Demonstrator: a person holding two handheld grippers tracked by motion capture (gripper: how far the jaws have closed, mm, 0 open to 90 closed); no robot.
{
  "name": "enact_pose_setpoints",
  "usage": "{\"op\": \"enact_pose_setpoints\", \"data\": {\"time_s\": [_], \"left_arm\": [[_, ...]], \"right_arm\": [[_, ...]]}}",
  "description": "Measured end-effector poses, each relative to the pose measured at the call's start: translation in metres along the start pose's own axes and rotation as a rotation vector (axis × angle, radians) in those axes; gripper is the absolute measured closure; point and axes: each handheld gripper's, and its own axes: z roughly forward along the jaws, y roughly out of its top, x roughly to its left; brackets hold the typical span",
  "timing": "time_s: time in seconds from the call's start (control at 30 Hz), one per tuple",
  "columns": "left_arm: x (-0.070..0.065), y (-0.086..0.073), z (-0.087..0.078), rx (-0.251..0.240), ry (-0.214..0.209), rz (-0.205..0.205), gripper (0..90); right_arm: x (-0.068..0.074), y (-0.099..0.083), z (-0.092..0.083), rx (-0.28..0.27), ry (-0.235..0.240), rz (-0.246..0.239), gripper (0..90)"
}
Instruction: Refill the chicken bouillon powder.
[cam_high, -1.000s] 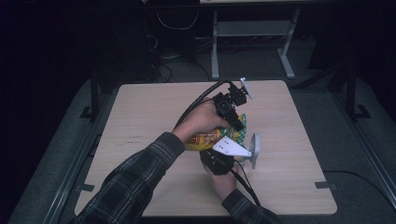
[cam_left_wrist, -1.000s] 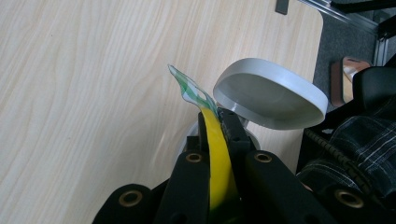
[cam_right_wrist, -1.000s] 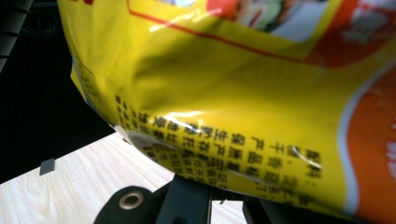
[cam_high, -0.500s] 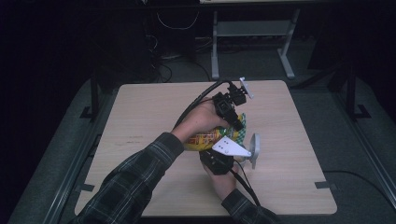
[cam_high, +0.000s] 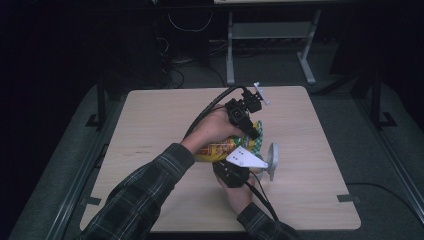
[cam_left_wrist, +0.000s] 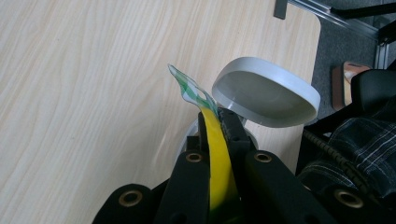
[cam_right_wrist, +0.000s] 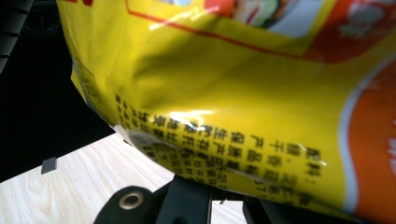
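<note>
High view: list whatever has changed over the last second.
Nothing visibly changed. Both claws stay clamped on the yellow snack bag, left claw on its edge, right claw on its body, beside the grey bowl.

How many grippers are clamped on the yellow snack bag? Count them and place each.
2. The left gripper pinches the yellow snack bag at its green-edged seal, beside the grey bowl; the right gripper grips its lower edge.

Grey bowl (cam_left_wrist: 266, 91) on wooden table (cam_high: 160, 120)
</note>
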Motion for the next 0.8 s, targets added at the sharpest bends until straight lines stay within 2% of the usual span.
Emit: {"op": "enact_pose_setpoints", "data": {"time_s": [0.8], "left_arm": [[-0.0013, 0.0028, 0.0037, 0.012, 0.009, 0.001, 90.0]], "right_arm": [[-0.0011, 0.0004, -0.0005, -0.003, 0.009, 0.017, 90.0]]}}
